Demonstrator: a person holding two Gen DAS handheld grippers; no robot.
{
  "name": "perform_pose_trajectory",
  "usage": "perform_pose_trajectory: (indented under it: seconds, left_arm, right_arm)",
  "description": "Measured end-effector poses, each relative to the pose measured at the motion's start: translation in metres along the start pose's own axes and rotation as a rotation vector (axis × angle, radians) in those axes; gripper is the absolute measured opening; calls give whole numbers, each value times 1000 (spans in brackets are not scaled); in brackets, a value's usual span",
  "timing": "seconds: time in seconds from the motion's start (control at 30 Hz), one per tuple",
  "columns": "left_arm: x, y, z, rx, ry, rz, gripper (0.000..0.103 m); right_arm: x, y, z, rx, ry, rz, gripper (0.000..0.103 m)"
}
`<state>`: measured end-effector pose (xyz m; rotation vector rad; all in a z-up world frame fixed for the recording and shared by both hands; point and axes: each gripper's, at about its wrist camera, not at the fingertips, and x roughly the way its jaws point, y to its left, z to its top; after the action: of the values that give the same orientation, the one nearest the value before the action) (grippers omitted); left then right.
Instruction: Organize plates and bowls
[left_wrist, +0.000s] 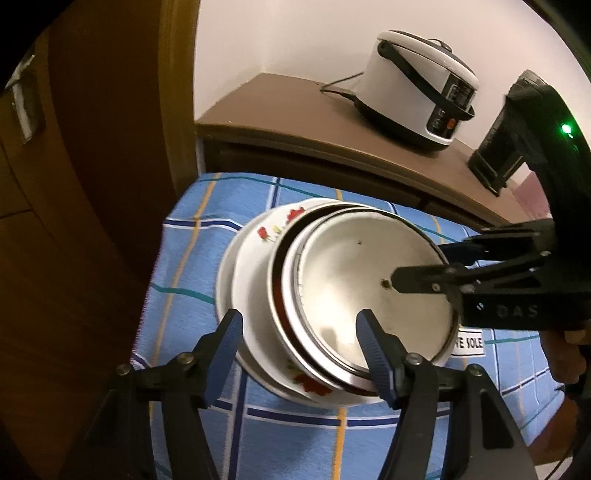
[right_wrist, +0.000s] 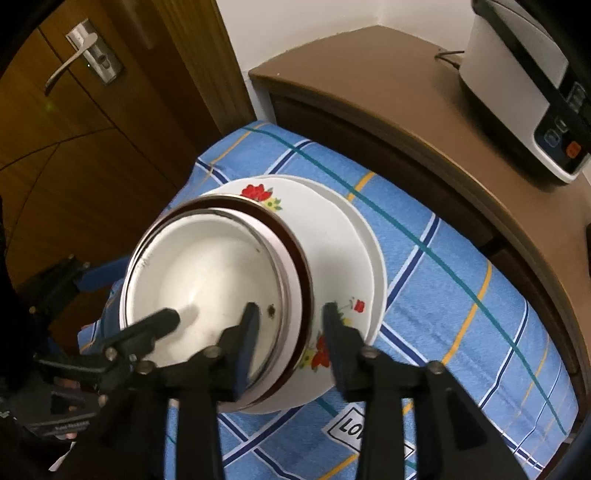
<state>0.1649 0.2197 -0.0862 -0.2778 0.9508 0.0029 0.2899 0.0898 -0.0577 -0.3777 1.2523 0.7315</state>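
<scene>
Grippers: left (left_wrist: 299, 332) wide, right (right_wrist: 290, 325) parted, both astride stack rim, gripping nothing
Surface: blue checked cloth (left_wrist: 192, 258), cabinet (left_wrist: 280, 107) and cooker (left_wrist: 417, 88) upper right
Stack: bowl (left_wrist: 369, 273) nested in plates (left_wrist: 255, 258), centre frame

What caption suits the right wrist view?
Open right gripper straddling the rims of stacked dishes on a blue checked cloth.

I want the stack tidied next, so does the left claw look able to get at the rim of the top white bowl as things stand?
Probably yes. The left claw is open and straddles the near edge of the top white bowl. Nothing lies between them, though the right claw crowds the opposite rim.
</scene>
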Motion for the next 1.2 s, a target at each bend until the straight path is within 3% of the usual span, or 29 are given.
perform_pose_trajectory:
  seconds: [0.37,0.47,0.53,0.63,0.83,0.93,1.2]
  left_arm:
    - [-17,-11,-7,32,-56,68,67]
    - [-32,-17,-11,40,-115,90,66]
    - [-43,-23,-14,58,-160,101,67]
    - [-60,-34,-19,80,-221,101,67]
    - [-93,-61,-28,109,-311,76,68]
    - [-103,-72,-31,116,-329,61,72]
    - [-120,-98,-43,134,-368,49,73]
  right_arm:
    - [-18,-3,-26,60,-103,20,54]
    - [-46,-2,-45,77,-253,-75,54]
    - [-72,3,-64,78,-389,-163,60]
    - [-101,5,-93,98,-512,-178,70]
    - [-135,2,-141,164,-626,-210,74]
    - [-149,4,-157,181,-661,-221,76]
    - [-190,4,-202,209,-789,-284,81]
